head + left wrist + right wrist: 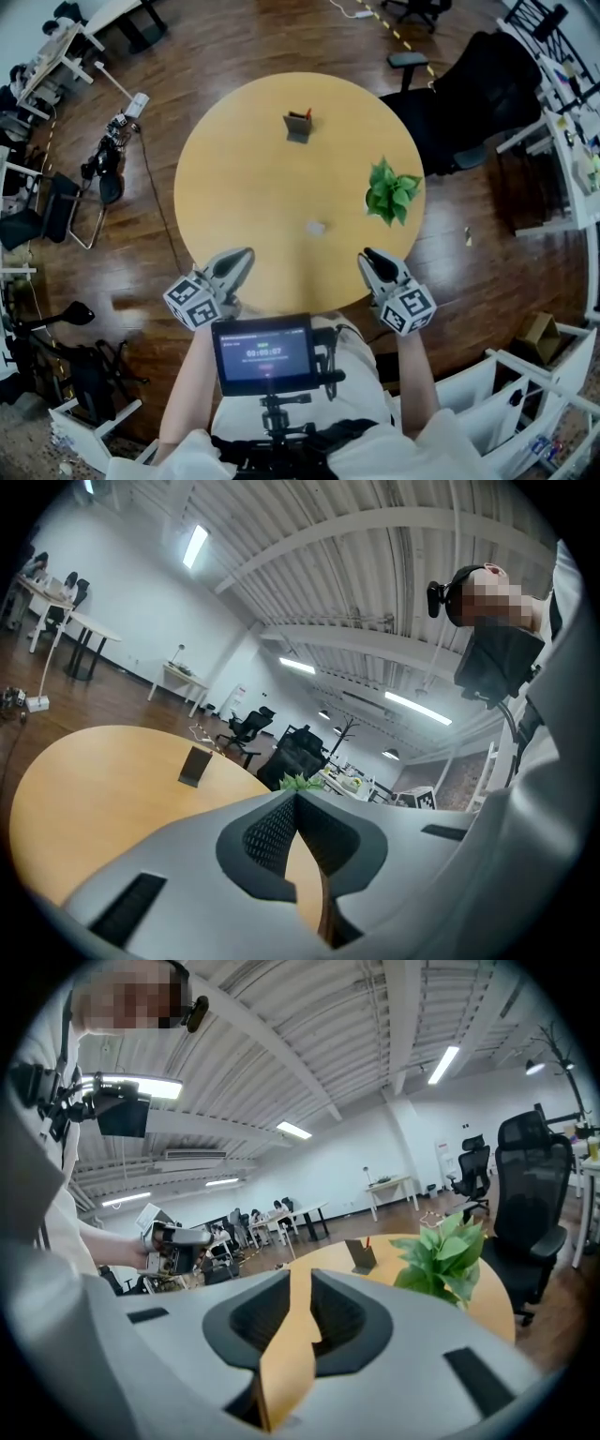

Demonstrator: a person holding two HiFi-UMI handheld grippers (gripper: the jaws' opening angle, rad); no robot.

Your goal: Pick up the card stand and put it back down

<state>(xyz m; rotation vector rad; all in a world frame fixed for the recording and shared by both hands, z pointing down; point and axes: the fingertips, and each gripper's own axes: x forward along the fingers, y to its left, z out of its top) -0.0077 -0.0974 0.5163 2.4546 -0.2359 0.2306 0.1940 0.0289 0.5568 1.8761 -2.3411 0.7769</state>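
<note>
- Reading the left gripper first: its two jaws meet at the tips with nothing between them. Bare tabletop shows through the slit lower down.
- Right gripper: jaws stand a narrow way apart along their whole length, with nothing in the gap. Yellow tabletop shows through it.
- Both grippers hover at the near edge of the round wooden table, the left one at the near-left rim and the right one at the near-right rim. Each points across the table.
- Card stand: upright on the far part of the table, well apart from both grippers. Something small and red sits at its upper right corner.
- Potted plant: near the table's right edge, closer to the right gripper than to the card stand.
- Pale scrap: lies near the table's middle; cannot tell what it is.
- Black office chair: on the wood floor beyond the table's far-right rim.
- Small monitor: lit, mounted at the person's chest, below both grippers in the head view.
</note>
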